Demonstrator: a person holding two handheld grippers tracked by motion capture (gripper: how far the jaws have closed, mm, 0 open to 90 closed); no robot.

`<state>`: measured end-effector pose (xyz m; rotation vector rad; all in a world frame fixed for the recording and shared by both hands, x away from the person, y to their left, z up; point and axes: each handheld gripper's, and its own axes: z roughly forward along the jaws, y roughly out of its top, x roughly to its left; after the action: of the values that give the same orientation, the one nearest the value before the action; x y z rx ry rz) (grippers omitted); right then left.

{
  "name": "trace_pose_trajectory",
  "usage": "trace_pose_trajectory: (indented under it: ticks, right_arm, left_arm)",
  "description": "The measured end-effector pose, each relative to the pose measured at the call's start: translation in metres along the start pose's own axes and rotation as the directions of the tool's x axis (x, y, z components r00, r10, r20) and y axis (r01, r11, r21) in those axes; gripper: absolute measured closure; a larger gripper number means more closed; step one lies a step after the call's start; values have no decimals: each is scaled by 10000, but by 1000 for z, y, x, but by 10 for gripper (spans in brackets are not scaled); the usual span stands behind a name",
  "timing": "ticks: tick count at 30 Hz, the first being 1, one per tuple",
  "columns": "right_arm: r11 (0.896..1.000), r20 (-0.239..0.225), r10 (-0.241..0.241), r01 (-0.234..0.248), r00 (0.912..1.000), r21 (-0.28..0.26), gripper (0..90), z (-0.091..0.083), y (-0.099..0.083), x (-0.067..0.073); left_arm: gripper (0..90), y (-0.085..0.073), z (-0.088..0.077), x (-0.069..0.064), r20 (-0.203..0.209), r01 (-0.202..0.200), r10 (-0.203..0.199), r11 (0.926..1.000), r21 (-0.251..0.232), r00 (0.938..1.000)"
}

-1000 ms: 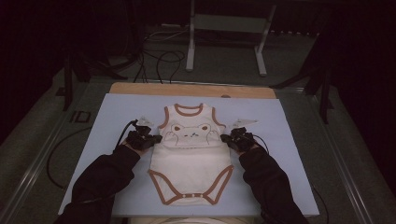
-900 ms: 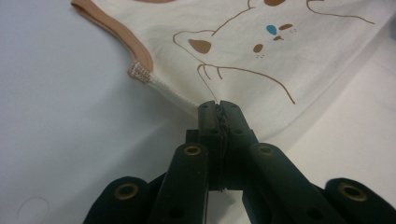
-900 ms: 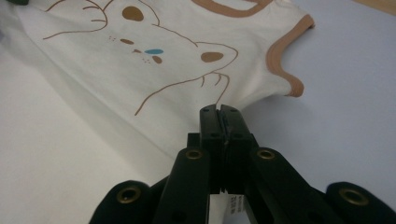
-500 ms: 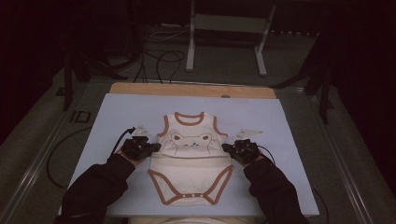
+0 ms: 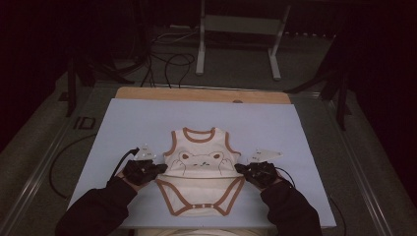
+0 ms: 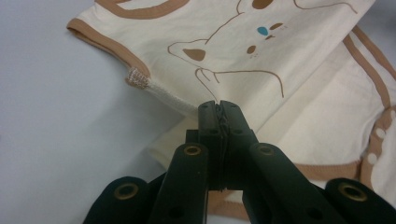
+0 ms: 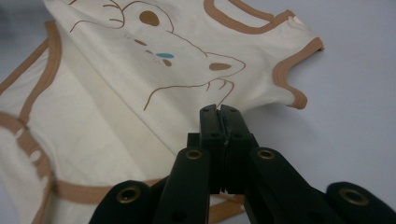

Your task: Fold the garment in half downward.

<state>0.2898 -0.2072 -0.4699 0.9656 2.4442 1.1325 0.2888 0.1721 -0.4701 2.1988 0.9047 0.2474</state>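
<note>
Bodysuit (image 5: 201, 172): cream fabric, brown trim, brown-outlined bear print with blue nose. Mat (image 5: 137, 123): pale blue. Gripper jaws: black

- pale blue sheet (image 5: 147, 123) covering the tabletop
- bare wooden edge (image 5: 196, 94) at the far side
- white metal stand (image 5: 238, 34) on the floor beyond
- black cables (image 5: 169, 61) beside it
</note>
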Motion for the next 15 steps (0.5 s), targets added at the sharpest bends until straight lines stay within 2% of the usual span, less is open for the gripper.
trace_pose_trajectory:
  ticks: [12,15]
  right_arm:
    - [9999,-227,47,-43,9997,152,895,-11,-17,16]
    - [9998,-244,108,-104,9996,158,895,-13,-21,17]
  left_arm:
    - [900,-14,-8,-19,-54,-177,178,9997,168,9998]
    - [900,-17,-10,-25,54,-138,137,9998,125,9999]
